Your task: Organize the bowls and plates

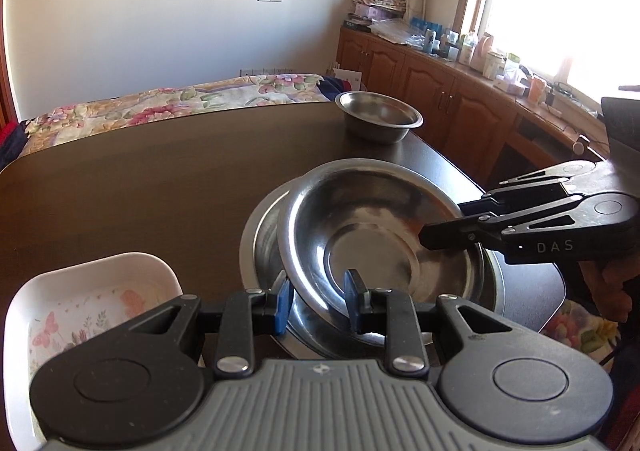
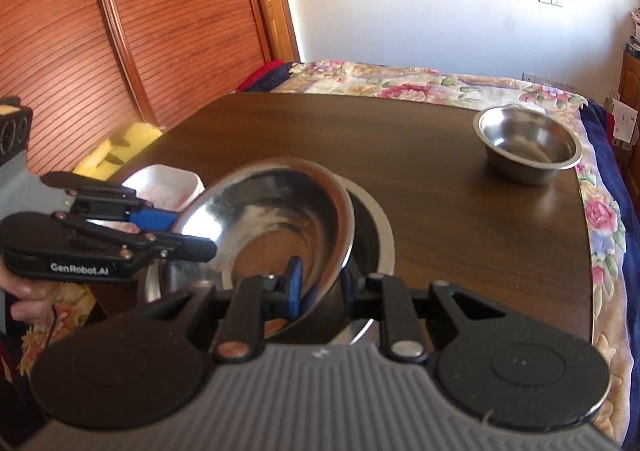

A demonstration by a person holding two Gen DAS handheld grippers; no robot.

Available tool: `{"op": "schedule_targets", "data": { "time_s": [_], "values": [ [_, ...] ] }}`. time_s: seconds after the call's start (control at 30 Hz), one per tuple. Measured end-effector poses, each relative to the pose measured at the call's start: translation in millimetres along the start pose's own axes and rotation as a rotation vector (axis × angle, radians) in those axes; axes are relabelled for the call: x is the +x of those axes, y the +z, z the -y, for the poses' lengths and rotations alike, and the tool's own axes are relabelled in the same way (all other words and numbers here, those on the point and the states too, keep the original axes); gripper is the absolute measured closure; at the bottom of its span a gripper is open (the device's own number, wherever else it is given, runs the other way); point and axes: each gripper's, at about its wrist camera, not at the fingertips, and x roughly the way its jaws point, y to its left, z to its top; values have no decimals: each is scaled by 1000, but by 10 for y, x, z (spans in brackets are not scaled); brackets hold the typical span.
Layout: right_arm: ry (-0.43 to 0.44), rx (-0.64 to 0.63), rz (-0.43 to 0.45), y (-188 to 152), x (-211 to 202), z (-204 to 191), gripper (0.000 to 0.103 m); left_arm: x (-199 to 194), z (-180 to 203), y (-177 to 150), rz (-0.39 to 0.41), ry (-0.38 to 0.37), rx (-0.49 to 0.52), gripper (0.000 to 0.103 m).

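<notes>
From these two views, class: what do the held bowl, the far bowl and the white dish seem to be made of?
Held bowl: likely stainless steel, polished, mirror-like reflections.
Far bowl: same silvery metal, duller brushed sheen.
White dish: ceramic or melamine, cannot tell; glossy white with printed butterflies and flowers.

A dark wooden table (image 1: 140,179) carries a small steel bowl (image 1: 378,121) near its far edge, a wide steel basin (image 1: 264,247) nearer, and a white floral dish (image 1: 88,299) (square, rounded corners) at the near corner beside the basin.
</notes>
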Motion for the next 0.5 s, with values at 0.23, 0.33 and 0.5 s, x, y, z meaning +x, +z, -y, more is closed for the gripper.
{"op": "schedule_targets", "data": {
  "time_s": [0.23,0.33,0.5],
  "values": [
    [-13,-28,-5,-13,23,-12,80,27,22,-11,1,8,22,72],
    [-25,-52,-9,-5,26,-33,80,25,42,-7,0,2,18,68],
    [-61,-136,-22,6,51,-100,73,50,103,-17,1,12,45,59]
  ]
}}
